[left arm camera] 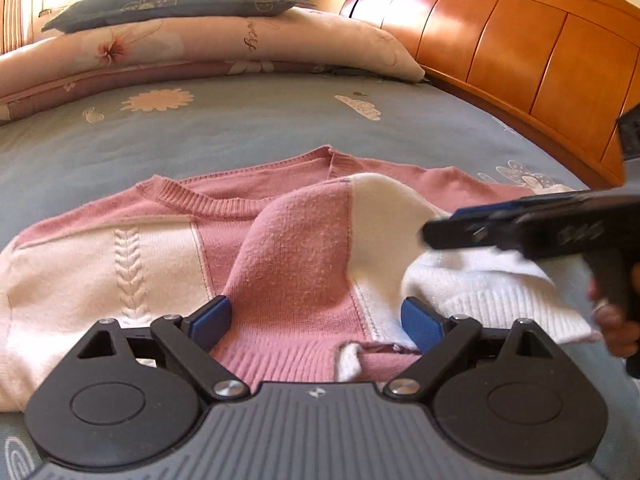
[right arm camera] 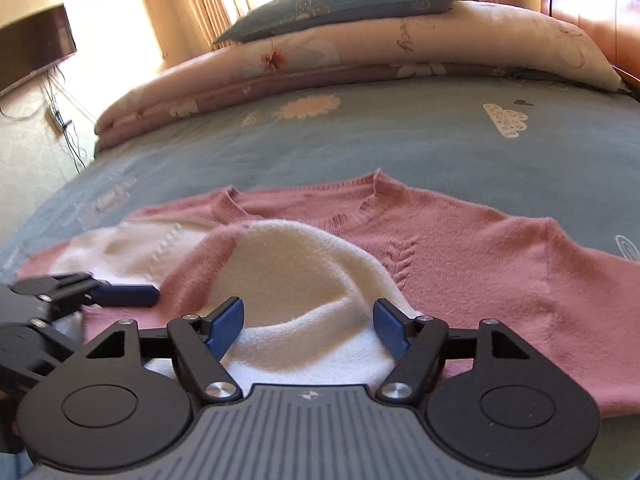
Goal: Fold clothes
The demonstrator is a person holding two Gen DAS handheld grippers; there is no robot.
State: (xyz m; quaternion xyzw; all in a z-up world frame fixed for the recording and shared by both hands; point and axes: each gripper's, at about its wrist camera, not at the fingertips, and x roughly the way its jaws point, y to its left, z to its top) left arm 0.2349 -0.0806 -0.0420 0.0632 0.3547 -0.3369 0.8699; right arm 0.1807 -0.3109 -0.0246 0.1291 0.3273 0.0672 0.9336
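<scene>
I see the bed (left arm camera: 248, 128) in its blue-grey floral cover filling both views, with a wooden headboard (left arm camera: 512, 44) at the far right, a folded pink quilt (left arm camera: 192, 52) along the far edge and a dark blue pillow (left arm camera: 180, 0) on top of it. The pink-and-cream knit sweater (right arm camera: 472, 248) lies spread on the near part of the bed, neckline away from me, and a sleeve (right arm camera: 296, 276) is bunched into a hump over its middle. My left tool (left arm camera: 316, 322) is wide open, its blue pads either side of the pink fold, gripping nothing. My right tool (right arm camera: 308, 322) is also wide open, straddling the cream cuff end without pinching it.
</scene>
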